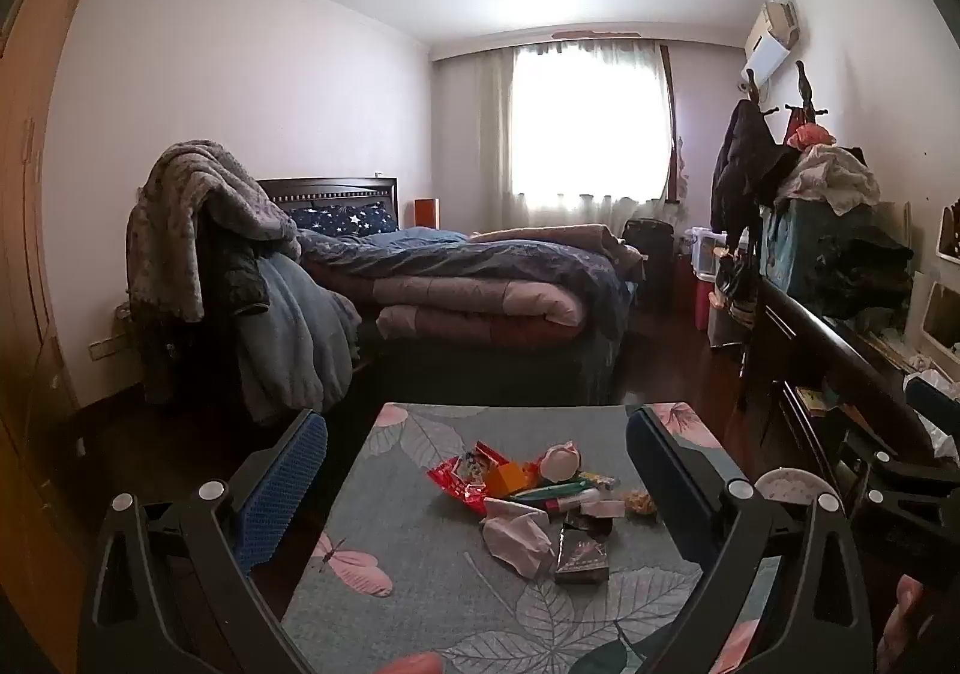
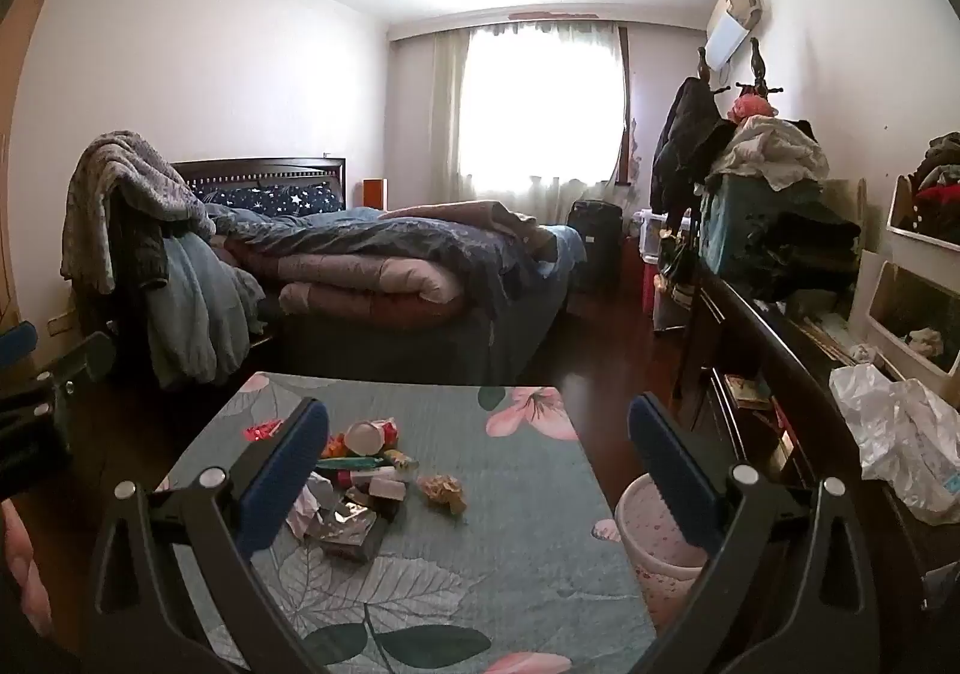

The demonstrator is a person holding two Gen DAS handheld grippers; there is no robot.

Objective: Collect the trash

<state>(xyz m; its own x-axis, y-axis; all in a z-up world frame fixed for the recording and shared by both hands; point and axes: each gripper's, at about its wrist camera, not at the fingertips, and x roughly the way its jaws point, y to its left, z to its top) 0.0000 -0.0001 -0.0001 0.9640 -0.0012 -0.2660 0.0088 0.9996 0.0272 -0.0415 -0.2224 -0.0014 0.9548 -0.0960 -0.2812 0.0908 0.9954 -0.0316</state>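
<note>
The left gripper (image 1: 477, 470) and right gripper (image 2: 478, 455) are both hovering wide open, pointing toward 12 o'clock.

The left gripper (image 1: 477, 470) hangs spread wide above a trash pile (image 1: 534, 500) on the leaf-patterned table (image 1: 420, 584).

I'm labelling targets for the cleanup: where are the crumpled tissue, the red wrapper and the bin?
crumpled tissue (image 1: 517, 537), left wrist view, middle of the wad.
red wrapper (image 1: 461, 479), left wrist view, its flat face.
bin (image 2: 651, 539), right wrist view, outer wall.

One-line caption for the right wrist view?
Open right gripper above trash pile on floral table, pink bin beside.
</note>
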